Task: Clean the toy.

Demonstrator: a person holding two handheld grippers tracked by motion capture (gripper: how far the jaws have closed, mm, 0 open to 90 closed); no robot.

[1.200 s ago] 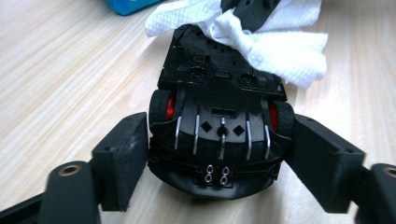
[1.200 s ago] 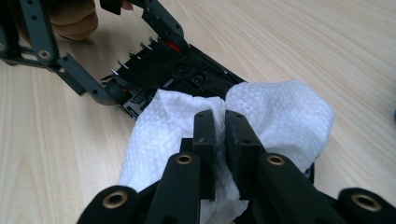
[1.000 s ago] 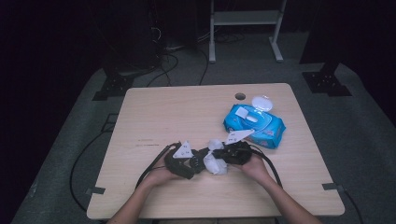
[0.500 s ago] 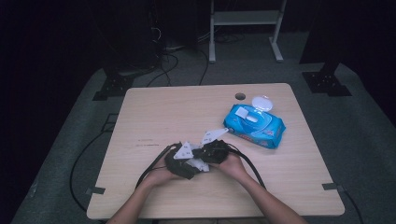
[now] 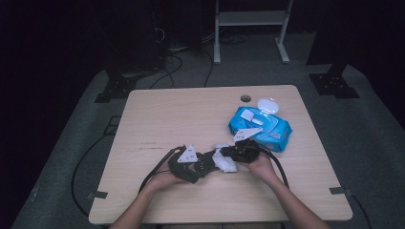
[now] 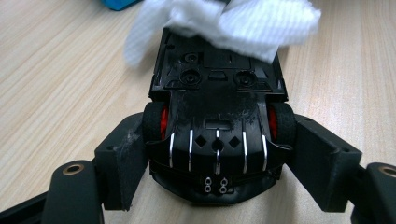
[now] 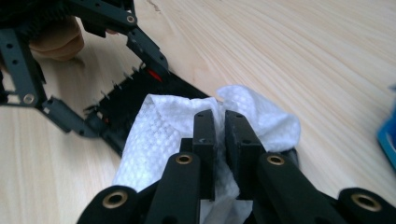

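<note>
Toy car [image 6: 217, 126] sits upside down between your left gripper's [image 6: 217, 154] jaws, its black underside facing the camera, red hubs showing inside both black wheels. The jaws stand fairly wide and their pads press against the wheels on either side, so you have the car clamped across its width. In the high view that left gripper [image 5: 193, 162] lies low over the near middle of the wooden table [image 5: 162, 119], with your left hand [image 5: 165, 181] behind it.

Your right gripper [image 7: 219, 135] has its jaws nearly closed, pinching a fold of a white wipe [image 7: 159, 135]. The wipe lies bunched over the far end of the car's underside; in the left gripper view the same wipe [image 6: 243, 23] drapes across the top of the chassis. From above, the right gripper [image 5: 239, 150] meets the left one at the wipe [image 5: 223, 160], with your right hand [image 5: 260, 164] just behind it.

Beyond your right hand, a blue pack of wipes [image 5: 260, 126] rests on the table with its white lid flipped open, close to the right gripper but apart from the car.
</note>
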